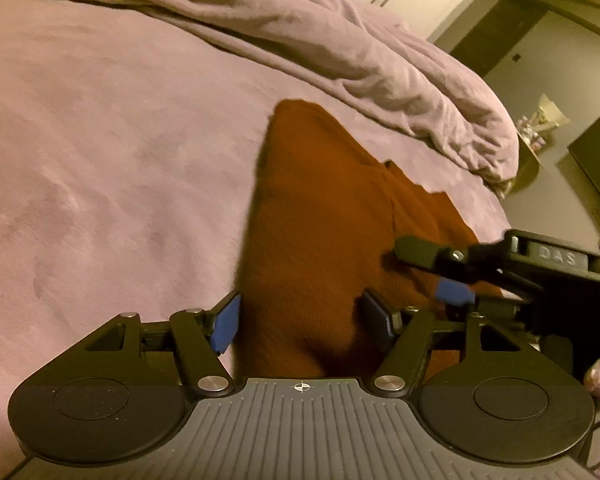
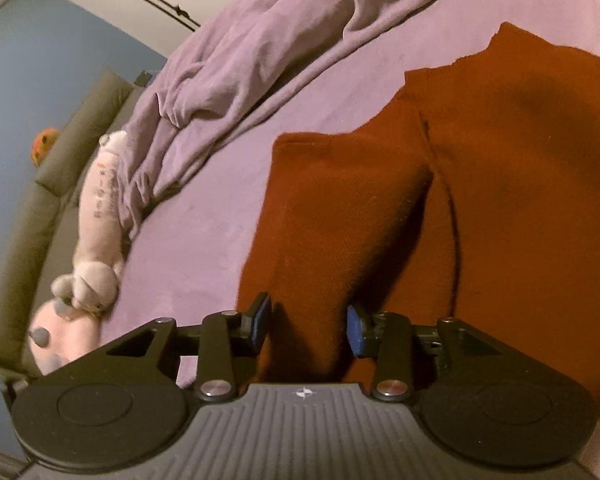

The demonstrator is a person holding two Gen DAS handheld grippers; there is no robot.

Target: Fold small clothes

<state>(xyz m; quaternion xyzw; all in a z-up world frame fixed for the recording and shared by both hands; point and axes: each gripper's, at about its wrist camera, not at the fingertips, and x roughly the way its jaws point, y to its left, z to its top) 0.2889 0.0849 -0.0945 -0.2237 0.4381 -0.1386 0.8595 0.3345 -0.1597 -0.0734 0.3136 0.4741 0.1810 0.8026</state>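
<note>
Rust-red knit top (image 1: 320, 220) lying flat on the purple bed sheet (image 1: 100, 140), partly folded — more folds likely left — left gripper (image 1: 300, 320) and right gripper (image 2: 308, 326) both loose, gripping nothing.

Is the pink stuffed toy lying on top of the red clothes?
No, the pink stuffed toy lies at the bed's edge beside the crumpled blanket, apart from the red garment.

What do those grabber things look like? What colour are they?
Both look alike. The left gripper and the right gripper are black, with blue pads on two short fingers, silver screws, round black discs at each side, and a ribbed grey plate bearing a small cross mark. The right one's side shows raised letters, DAS.
</note>
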